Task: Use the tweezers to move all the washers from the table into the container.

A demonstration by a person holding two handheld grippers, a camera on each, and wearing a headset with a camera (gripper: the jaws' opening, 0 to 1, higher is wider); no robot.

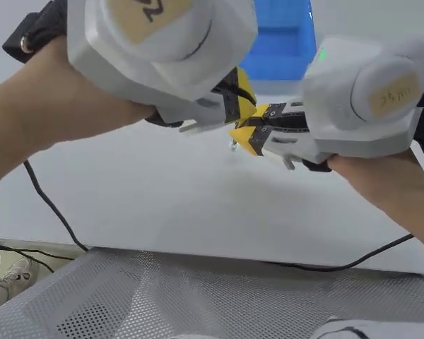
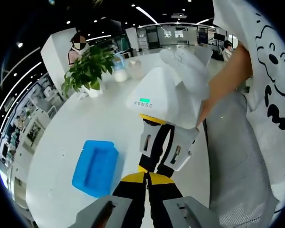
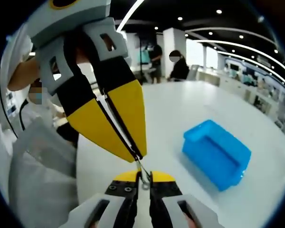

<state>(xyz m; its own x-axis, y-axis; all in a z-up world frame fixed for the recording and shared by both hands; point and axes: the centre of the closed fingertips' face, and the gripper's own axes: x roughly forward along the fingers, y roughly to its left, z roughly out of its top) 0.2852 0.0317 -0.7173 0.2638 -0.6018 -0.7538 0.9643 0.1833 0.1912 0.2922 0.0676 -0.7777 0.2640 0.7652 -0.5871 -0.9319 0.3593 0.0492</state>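
The left claw (image 3: 137, 154) is pressing shut on the thin tweezers (image 3: 141, 167), whose tip is poking into the right claw (image 3: 143, 176). That claw is sitting nearly closed around the tip; whether it is pinching cannot be told. The right gripper view is showing a tiny metal ring at that tip. The blue container (image 3: 217, 154) is lying on the white table (image 3: 180, 109), right of centre. The head view is showing both claws meeting tip to tip mid-frame.
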